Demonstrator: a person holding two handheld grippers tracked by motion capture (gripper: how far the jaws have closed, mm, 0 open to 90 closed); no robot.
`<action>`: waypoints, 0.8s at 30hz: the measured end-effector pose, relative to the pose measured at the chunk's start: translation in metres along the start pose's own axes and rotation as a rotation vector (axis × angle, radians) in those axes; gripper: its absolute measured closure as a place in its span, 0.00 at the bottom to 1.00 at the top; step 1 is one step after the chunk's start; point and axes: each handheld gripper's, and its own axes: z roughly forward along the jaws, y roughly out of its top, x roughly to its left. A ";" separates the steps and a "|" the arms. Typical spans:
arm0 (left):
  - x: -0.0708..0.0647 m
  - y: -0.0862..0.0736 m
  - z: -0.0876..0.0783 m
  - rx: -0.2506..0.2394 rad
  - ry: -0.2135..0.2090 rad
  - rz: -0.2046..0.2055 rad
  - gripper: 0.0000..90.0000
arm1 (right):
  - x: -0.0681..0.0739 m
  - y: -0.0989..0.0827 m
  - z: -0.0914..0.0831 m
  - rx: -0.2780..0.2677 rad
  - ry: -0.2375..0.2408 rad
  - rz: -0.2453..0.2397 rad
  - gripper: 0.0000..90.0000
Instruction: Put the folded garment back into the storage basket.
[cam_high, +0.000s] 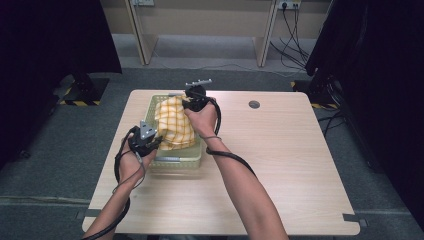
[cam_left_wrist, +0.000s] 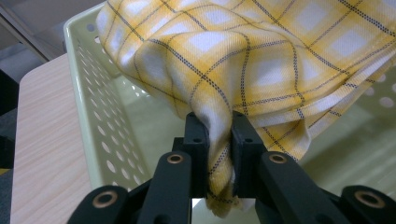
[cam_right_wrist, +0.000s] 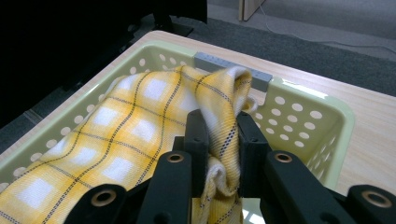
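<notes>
A yellow checked cloth (cam_high: 174, 122) hangs over a pale green perforated basket (cam_high: 172, 161) on the left half of the table. My left gripper (cam_high: 152, 141) is shut on the cloth's near corner, at the basket's near left. In the left gripper view the cloth (cam_left_wrist: 261, 60) is bunched between the two black pads (cam_left_wrist: 196, 140), above the basket's wall (cam_left_wrist: 100, 135). My right gripper (cam_high: 192, 103) is shut on the far corner, over the basket's far end. In the right gripper view a fold of the cloth (cam_right_wrist: 222, 107) is pinched between the pads (cam_right_wrist: 250, 144), with the basket's rim (cam_right_wrist: 303, 93) behind.
The wooden table (cam_high: 280, 165) has a round grey cable cap (cam_high: 254, 104) at the back right of centre. Dark curtains stand left and right. Cables (cam_high: 292, 45) lie on the floor behind the table. A grey handle strip (cam_right_wrist: 229, 65) sits on the basket's far rim.
</notes>
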 end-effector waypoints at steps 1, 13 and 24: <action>0.000 0.000 0.001 0.002 0.000 0.001 0.88 | 0.000 0.000 0.001 0.002 -0.002 0.000 0.88; 0.001 0.005 0.008 0.054 -0.023 0.009 0.88 | -0.002 -0.003 0.008 0.030 -0.012 0.012 0.87; 0.003 0.007 0.011 0.095 -0.040 0.010 0.88 | -0.004 -0.005 0.014 0.053 -0.015 0.021 0.87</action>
